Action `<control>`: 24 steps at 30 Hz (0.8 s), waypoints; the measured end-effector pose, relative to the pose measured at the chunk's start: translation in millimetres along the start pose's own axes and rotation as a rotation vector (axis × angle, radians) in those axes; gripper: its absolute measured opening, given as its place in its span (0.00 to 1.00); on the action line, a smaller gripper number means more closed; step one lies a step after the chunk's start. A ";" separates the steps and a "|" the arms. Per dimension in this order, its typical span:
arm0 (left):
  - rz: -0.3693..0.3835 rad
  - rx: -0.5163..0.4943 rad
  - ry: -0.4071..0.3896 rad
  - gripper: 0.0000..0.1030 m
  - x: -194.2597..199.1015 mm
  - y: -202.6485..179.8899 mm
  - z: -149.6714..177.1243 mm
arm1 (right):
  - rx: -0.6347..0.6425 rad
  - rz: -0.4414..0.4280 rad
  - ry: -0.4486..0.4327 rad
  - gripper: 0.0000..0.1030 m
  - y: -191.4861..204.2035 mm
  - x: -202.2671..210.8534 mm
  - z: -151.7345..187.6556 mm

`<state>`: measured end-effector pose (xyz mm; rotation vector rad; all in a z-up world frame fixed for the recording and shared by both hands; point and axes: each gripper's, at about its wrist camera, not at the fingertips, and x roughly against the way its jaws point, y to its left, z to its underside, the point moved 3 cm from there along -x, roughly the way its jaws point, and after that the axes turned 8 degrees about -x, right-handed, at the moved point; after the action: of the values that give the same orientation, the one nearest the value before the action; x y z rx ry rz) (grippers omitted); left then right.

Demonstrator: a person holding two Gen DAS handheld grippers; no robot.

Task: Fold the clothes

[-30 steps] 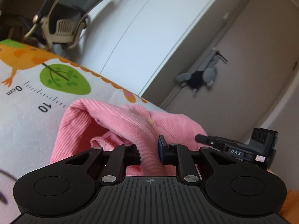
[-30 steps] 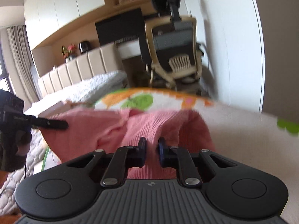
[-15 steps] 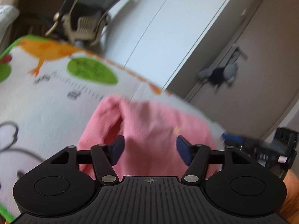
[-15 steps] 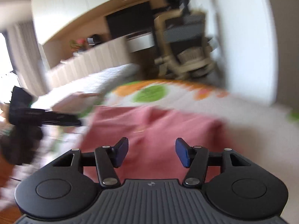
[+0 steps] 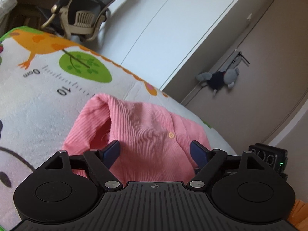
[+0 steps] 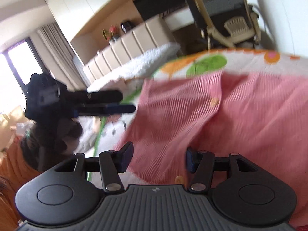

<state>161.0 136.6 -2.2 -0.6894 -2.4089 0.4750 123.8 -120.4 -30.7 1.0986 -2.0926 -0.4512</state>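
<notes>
Lying bunched on the printed mat (image 5: 38, 100), the pink ribbed cardigan (image 5: 146, 134) shows a button; both hand-held grippers released.

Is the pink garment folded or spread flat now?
Folded, loosely. The pink garment lies doubled on the mat, its top layer humped; both grippers are open.

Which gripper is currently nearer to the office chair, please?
Left, as best I can judge. The left gripper is open over the pink cardigan's chair-side edge; the right gripper is farther from the office chair.
</notes>
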 end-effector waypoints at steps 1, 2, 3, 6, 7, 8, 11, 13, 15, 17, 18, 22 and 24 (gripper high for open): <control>0.020 -0.005 -0.012 0.89 1.0 -1.2 -3.2 | 0.026 0.039 -0.029 0.53 0.4 9.3 -3.8; 0.044 -0.008 -0.027 0.91 1.8 -3.2 -6.8 | 0.055 0.082 -0.058 0.53 1.0 18.7 -7.4; 0.063 -0.011 -0.040 0.91 1.1 -5.0 -10.9 | 0.085 0.126 -0.087 0.53 1.6 28.2 -11.0; 0.108 -0.016 -0.073 0.91 -4.6 -9.6 -23.9 | 0.222 0.321 -0.152 0.53 4.4 41.2 -18.4; 0.115 -0.015 -0.079 0.91 -8.9 -9.5 -27.5 | 0.269 0.387 -0.173 0.53 5.5 45.5 -21.0; 0.122 -0.013 -0.084 0.91 -13.6 -8.8 -30.9 | 0.315 0.453 -0.194 0.53 6.7 50.1 -23.6; 0.125 0.032 -0.080 0.91 -32.0 1.7 -36.8 | 0.345 0.474 -0.216 0.53 10.3 55.1 -30.0; 0.115 0.066 -0.057 0.91 -46.0 12.2 -37.1 | 0.367 0.514 -0.230 0.53 5.0 54.0 -35.4; 0.087 0.095 -0.022 0.91 -61.3 25.3 -34.1 | 0.340 0.526 -0.204 0.53 -11.5 46.4 -40.9; 0.053 0.139 0.016 0.91 -77.2 41.8 -29.4 | 0.305 0.567 -0.154 0.53 -36.8 28.8 -46.6; 0.046 0.177 0.033 0.91 -84.9 51.0 -26.9 | 0.297 0.592 -0.132 0.53 -48.9 20.3 -49.3; 0.039 0.227 0.053 0.91 -101.3 66.2 -26.2 | 0.257 0.689 -0.064 0.53 -91.0 -9.0 -59.6; 0.027 0.201 0.060 0.91 -103.2 63.0 -28.6 | 0.253 0.690 -0.056 0.53 -93.5 -13.6 -61.2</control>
<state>273.5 133.1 -54.9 -0.6391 -2.2598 0.6871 226.7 -161.8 -50.1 0.4300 -2.4508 0.1227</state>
